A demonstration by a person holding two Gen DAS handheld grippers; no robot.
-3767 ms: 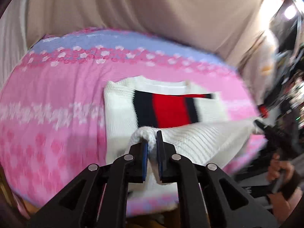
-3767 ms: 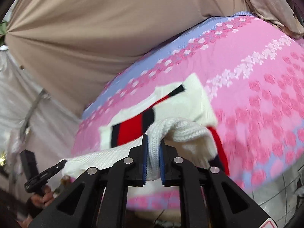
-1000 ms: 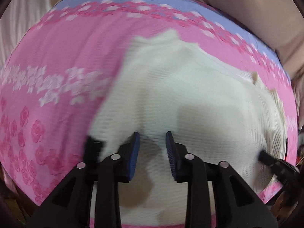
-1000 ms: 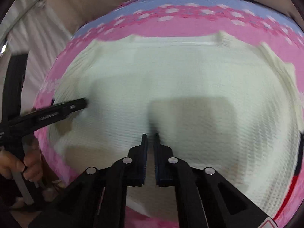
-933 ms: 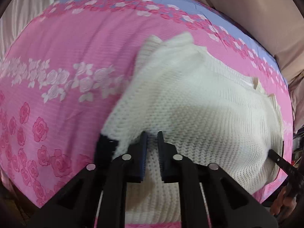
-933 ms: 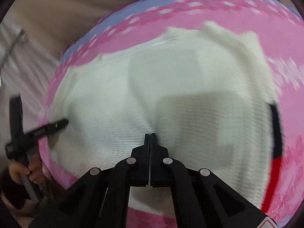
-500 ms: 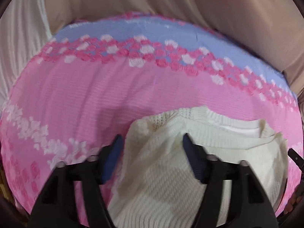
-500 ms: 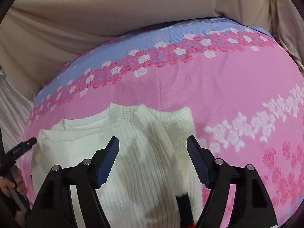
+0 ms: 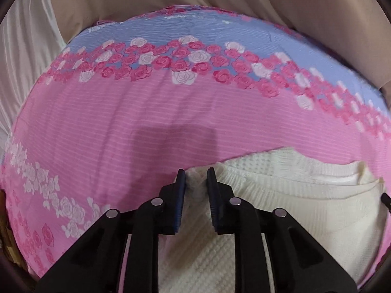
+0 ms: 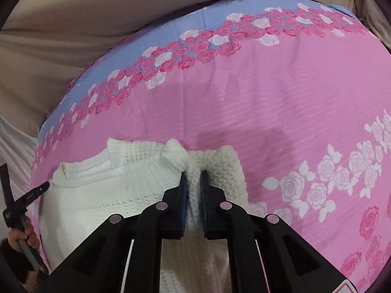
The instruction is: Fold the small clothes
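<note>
We look down on a bed covered by a pink sheet (image 9: pixel 102 112) printed with rows of roses, white ones in the nearer rows and red-pink ones along a lavender-blue band (image 9: pixel 195 28) at its far edge. Behind the bed hangs beige cloth (image 10: pixel 85 24), and a paler, shiny white cloth (image 9: pixel 22 48) falls at the left of the left view.

A cream knit sweater (image 10: pixel 102 190) lies on the sheet at the near edge, its ribbed neckline showing.

Our left gripper (image 9: pixel 196 178) has a bunched corner of the sweater between its blue pads, and its jaws are closing on it with little gap left. Our right gripper (image 10: pixel 194 178) pinches another fold of the knit, its jaws also closing, narrow.

The right view catches the left gripper's tip at the sweater's left edge and a hand (image 10: pixel 23 234) on its handle.

We can read no brand or writing; a red-edged sticker (image 10: pixel 342 288) on the right gripper is cut off.
</note>
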